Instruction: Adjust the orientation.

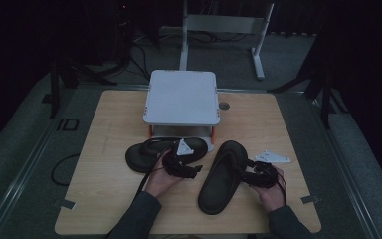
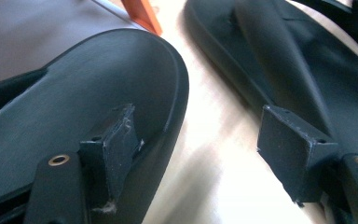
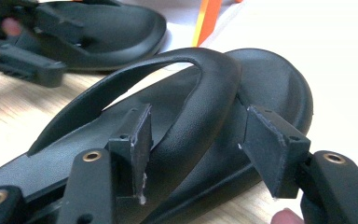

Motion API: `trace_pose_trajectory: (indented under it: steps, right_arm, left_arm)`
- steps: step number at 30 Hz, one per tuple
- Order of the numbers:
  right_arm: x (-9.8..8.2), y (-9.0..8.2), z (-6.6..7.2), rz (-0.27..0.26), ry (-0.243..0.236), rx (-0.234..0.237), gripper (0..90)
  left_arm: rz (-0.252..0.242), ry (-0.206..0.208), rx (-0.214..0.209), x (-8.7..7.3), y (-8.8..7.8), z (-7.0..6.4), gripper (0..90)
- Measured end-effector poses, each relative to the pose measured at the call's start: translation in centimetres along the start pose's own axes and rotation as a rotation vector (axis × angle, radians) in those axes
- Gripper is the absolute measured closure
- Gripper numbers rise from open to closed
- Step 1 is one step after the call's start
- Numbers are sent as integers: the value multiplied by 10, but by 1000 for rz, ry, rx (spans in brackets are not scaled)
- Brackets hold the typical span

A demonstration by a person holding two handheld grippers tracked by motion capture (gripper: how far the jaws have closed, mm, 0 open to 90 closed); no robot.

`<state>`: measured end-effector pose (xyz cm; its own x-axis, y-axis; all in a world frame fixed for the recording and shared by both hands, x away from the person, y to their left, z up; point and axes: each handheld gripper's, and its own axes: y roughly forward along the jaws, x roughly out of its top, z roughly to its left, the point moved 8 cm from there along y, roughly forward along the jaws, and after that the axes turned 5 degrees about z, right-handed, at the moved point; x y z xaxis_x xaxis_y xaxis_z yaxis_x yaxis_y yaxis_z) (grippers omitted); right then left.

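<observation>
Your left tongs (image 1: 191,172) gape wide over the left sandal's (image 1: 146,154) rim by the white stand (image 1: 181,97); right tongs (image 1: 246,175) wide, straddling the right sandal's (image 1: 221,179) strap, mid-bench (image 1: 104,199).

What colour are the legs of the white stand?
Orange; the stand's leg shows best in the right gripper view.

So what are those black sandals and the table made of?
Sandals, left and right: probably moulded foam or rubber, since the matte black surface is seamless, with rounded edges and a one-piece strap. Table: pale wood or wood-look laminate, with faint grain lines.
</observation>
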<state>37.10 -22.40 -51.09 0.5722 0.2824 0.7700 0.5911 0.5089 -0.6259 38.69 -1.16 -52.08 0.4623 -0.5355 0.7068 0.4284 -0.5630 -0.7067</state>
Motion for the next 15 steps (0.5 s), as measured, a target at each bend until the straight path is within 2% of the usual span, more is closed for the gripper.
trace_pose_trajectory:
  steps: [3, 5, 7, 10, 15]
  right_arm:
    - [0, 0, 0, 0, 2, 2, 416]
    - [0, 0, 0, 2, 2, 4, 416]
    - [0, 0, 0, 2, 2, 2, 416]
    - [0, 0, 0, 3, 3, 4, 415]
    - [0, 0, 0, 4, 2, 5, 414]
  left_arm:
    - [-3, 11, 4, -11, -10, -5, 284]
    - [-11, 5, 0, -18, -16, -7, 313]
    - [-4, 10, 16, -25, -20, -9, 308]
    - [-8, 4, 9, -33, -28, -13, 308]
    - [-18, 1, 26, -48, -41, -20, 308]
